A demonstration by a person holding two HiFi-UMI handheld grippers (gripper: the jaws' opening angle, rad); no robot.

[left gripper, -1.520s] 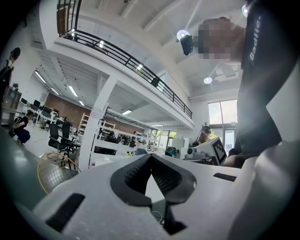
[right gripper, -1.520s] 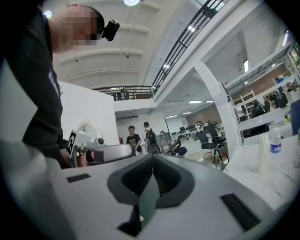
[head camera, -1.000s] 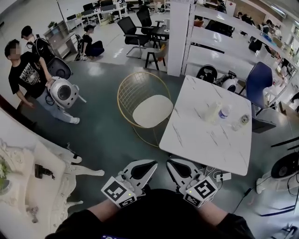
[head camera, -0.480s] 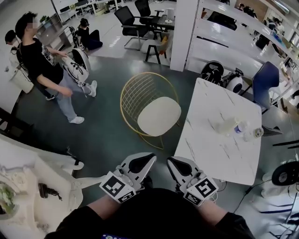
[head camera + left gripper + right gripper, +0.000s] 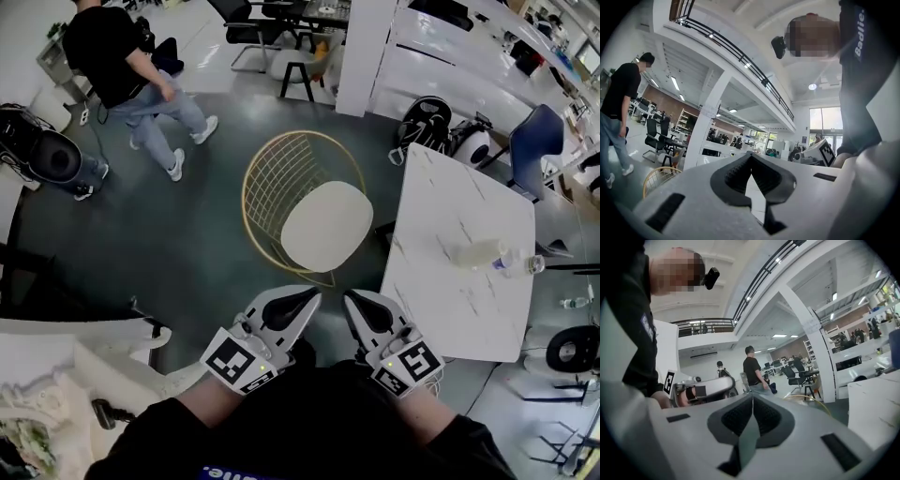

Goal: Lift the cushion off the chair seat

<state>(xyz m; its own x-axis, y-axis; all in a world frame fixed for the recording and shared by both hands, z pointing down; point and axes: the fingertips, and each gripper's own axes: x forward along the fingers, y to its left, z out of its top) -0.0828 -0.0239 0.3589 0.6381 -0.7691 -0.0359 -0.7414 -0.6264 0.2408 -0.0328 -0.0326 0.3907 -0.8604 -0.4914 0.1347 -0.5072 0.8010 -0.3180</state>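
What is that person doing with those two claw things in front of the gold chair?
A person holds a gripper in each hand, close to the body. The left gripper and the right gripper are both shut and empty, pointing towards a gold wire chair. The white cushion lies on its seat, untouched, with bare floor between it and the grippers, so the lift has not begun. A white table with bottles stands to the right, and another person is mid-stride further back.

cushion [image 5: 326, 226] hides the chair [image 5: 279, 176] seat; bystander [image 5: 112, 52] cut off above.
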